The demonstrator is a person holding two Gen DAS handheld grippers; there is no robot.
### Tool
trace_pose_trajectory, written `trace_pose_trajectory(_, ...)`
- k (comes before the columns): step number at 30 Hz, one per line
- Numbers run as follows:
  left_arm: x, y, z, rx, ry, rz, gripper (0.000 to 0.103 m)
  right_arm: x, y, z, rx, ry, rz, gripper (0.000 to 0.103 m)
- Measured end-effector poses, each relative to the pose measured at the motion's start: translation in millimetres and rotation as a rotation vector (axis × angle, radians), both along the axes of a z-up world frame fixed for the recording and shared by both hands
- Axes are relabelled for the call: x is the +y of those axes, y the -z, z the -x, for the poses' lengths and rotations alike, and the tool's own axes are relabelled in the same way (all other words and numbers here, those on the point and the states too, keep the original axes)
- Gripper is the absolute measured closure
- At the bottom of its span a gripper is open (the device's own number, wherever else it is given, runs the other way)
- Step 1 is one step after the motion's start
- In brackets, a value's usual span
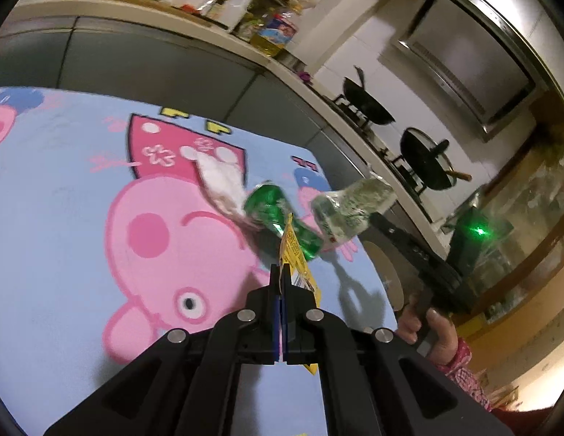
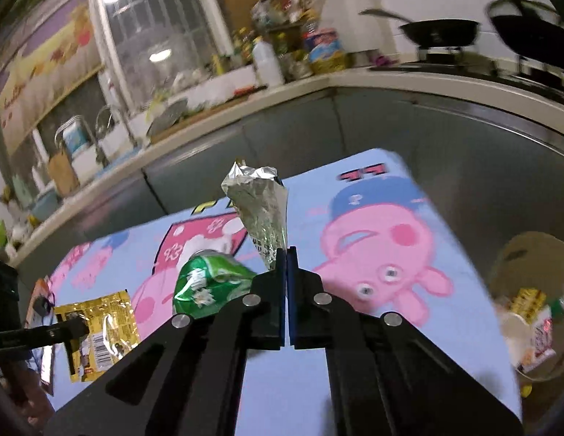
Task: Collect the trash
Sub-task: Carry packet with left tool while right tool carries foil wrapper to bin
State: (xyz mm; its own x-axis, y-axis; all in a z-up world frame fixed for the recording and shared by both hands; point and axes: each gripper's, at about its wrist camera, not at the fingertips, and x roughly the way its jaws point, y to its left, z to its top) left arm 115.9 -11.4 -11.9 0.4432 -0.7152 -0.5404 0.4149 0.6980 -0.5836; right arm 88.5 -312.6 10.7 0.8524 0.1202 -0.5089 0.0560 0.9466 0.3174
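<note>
Left wrist view: left gripper (image 1: 282, 272) pressed onto a yellow sachet (image 1: 295, 254), held edge-on above the cartoon-pig tablecloth (image 1: 63, 200). Just ahead, lying on the cloth: crushed green can (image 1: 278, 214) with white crumpled wrapper (image 1: 222, 181) touching its far-left side. Right gripper's fingers (image 1: 383, 223) off to the right, pinching a silver foil bag (image 1: 351, 207) held up beside the can. Right hand (image 1: 432, 330) on that handle, lower right. Right wrist view: right gripper (image 2: 286, 254) clamped on the narrow end of the silver foil bag, open mouth up, clear of the cloth. Green can on the cloth just left of the fingers. Yellow sachet far left, pinched by the left gripper. Bin (image 2: 529, 254) with trash inside, off the table edge at right.
</note>
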Motion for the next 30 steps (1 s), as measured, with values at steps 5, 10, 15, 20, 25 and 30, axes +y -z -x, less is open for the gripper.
trace_pose_trajectory(5, -31, -10, 12, -0.023, 0.069, -0.022, 0.102, -37, -5, 56, -0.034, 0.051, -0.093, 0.102)
trace_pose_trajectory(10, -69, -8, 23, -0.018, 0.145, -0.058, 0.102, -56, 4, 106, -0.051, 0.093, -0.123, 0.102)
trace_pose_trajectory(15, -124, -8, 31, -0.017, 0.241, -0.105, 0.102, -80, 21, 133, -0.039, 0.155, -0.120, 0.102)
trace_pose_trajectory(20, -196, -23, 30, -0.057, 0.350, -0.139, 0.102, -122, 18, 156, -0.092, 0.274, -0.084, 0.102)
trace_pose_trajectory(25, -300, -40, 25, -0.138, 0.441, -0.167, 0.102, -178, 27, 173, -0.099, 0.410, -0.054, 0.102)
trace_pose_trajectory(30, -381, -24, 6, -0.154, 0.494, -0.220, 0.102, -213, 50, 172, -0.069, 0.450, -0.083, 0.102)
